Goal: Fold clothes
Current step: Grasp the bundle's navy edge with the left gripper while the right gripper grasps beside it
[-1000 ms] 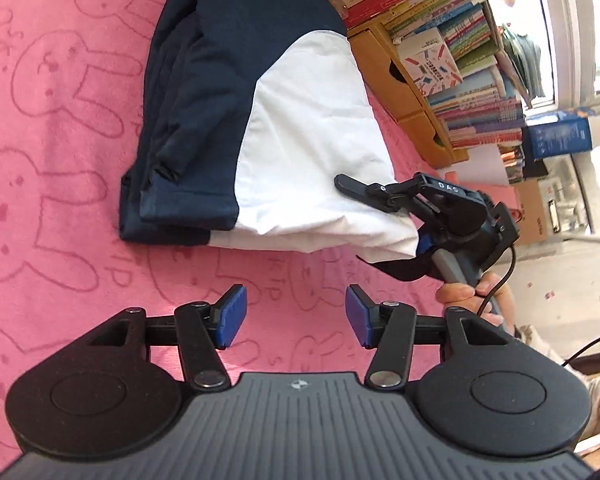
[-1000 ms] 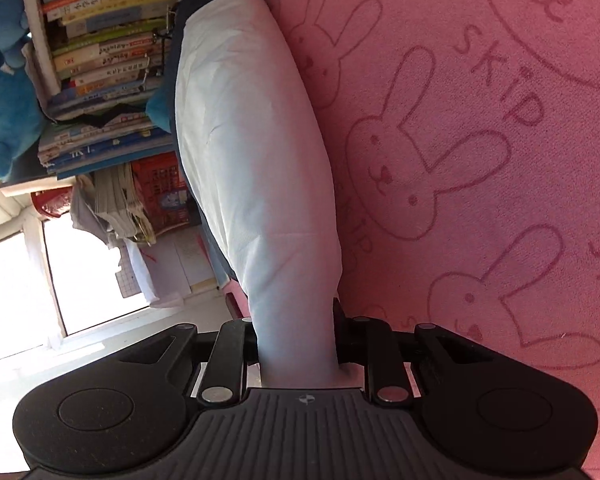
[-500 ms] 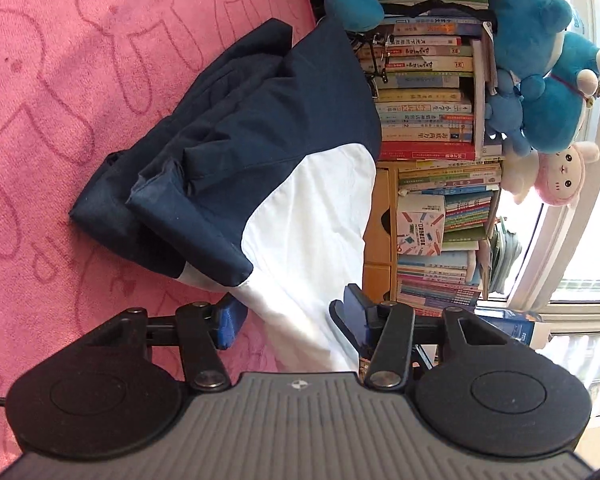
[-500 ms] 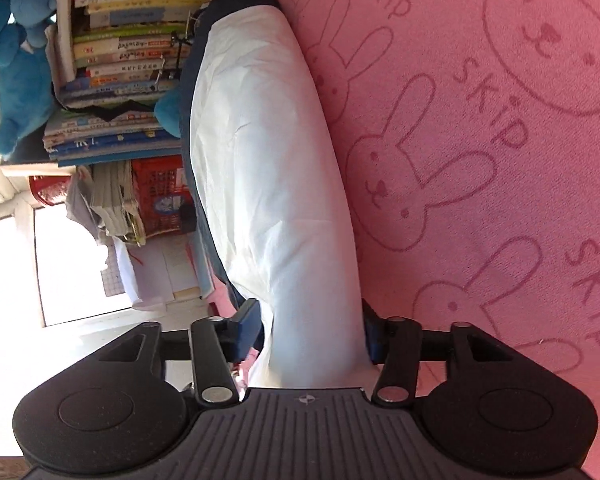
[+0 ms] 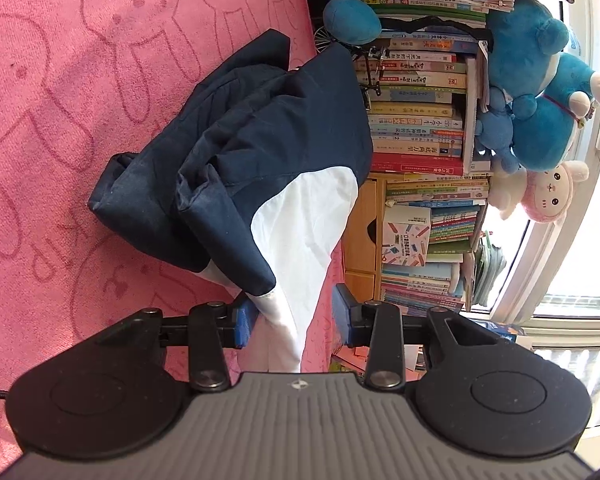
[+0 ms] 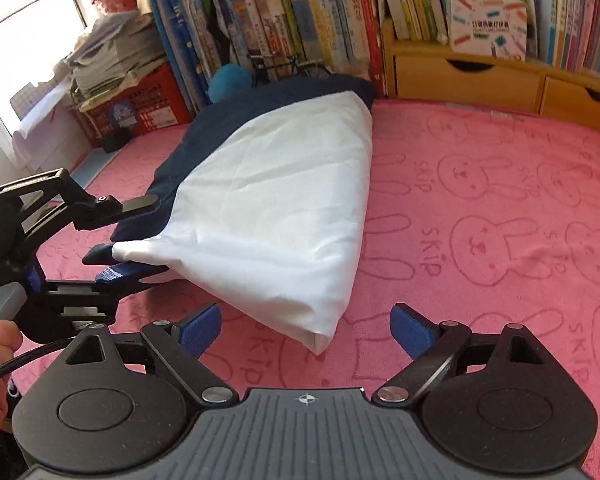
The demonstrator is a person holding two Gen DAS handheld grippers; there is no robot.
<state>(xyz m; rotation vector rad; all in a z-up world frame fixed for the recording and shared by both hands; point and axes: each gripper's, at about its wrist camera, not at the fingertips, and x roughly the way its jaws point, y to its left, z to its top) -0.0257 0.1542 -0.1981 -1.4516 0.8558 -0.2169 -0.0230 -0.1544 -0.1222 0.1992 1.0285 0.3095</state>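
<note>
Inspection of the present moment. The garment [image 6: 276, 200], a navy-and-white piece already folded into a thick bundle, lies on the pink rabbit-print blanket [image 6: 480, 208], its far end close to the bookshelf [image 6: 340, 20].

Changes noted over the last second:
- My right tongs [image 6: 306, 330], half a second ago closed around the white end of the bundle, are now released. The jaws stand wide apart and empty, and the white corner lies just ahead of them on the blanket, not touching either pad.
- My left tongs [image 5: 294, 320], which a second ago hovered over bare blanket short of the cloth, have moved in to straddle the white corner. The jaws are parted with fabric running between them; the left pad looks to be touching the cloth, the right pad stands clear (so not yet a grip, as far as I can judge).

The right wrist view confirms this: the left tongs [image 6: 132, 236] sit at the near-left corner, one finger above and one below the lifted edge.

Assessment: the grip is passing from right to left. The fold appears largely done; I judge the next step is to pinch that corner and square or move the bundle.
</note>
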